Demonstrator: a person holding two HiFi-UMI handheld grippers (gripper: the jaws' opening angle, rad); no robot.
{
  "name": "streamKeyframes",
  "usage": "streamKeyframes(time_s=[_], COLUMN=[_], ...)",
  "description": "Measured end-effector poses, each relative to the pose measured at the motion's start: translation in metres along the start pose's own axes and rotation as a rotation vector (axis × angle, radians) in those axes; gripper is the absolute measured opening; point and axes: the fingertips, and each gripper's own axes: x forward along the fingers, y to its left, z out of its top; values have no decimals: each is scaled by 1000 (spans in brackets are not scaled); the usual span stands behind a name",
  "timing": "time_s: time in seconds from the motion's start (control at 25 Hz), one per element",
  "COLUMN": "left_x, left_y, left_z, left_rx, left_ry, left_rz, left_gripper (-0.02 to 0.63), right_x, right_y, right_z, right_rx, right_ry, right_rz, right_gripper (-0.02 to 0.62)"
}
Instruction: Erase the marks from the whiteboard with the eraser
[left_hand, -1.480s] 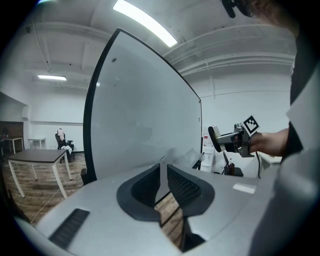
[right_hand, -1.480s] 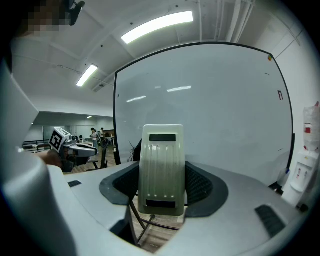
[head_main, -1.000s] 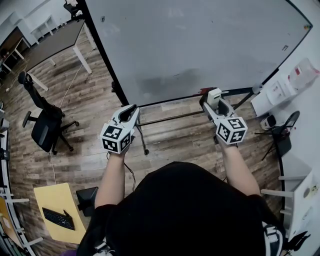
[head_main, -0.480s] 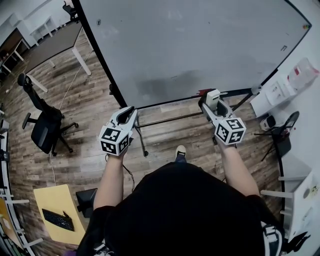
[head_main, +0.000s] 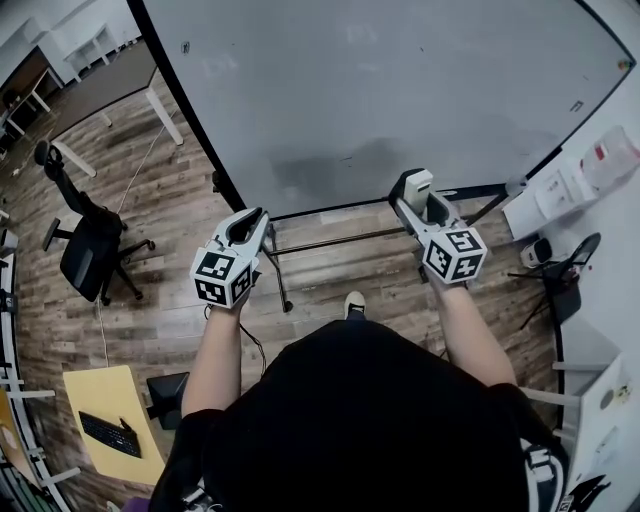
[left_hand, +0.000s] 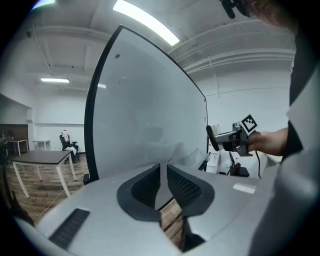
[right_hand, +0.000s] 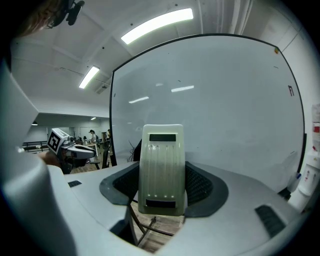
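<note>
Two-handed, faces the whiteboard (head_main: 400, 90) near its lower edge. Clamps the eraser (right_hand: 161, 170) upright in the right gripper (head_main: 413, 190), close beside a faint grey smudge (head_main: 330, 165) on the board. Holds the left gripper (head_main: 255, 216) off the board's lower left corner, jaws drawn almost together on nothing.

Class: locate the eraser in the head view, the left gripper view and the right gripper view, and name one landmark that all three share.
Head view: eraser right of centre, at the whiteboard's lower edge, in the right gripper.
Left gripper view: eraser right of centre, mid-height.
Right gripper view: eraser centre, upright between the jaws.
Shared landmark: the whiteboard.
</note>
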Motion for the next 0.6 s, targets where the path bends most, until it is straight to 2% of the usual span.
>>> streamKeyframes(time_s=[0.6], left_x=[24], left_y=[13], left_z=[-6], left_rx=[-26], left_ry=[23], left_rz=[38], left_gripper=[54], right_x=[40], right_y=[-22], right_z=[-1], right_rx=[-12], right_ry=[21], right_rz=[28], right_gripper=[250])
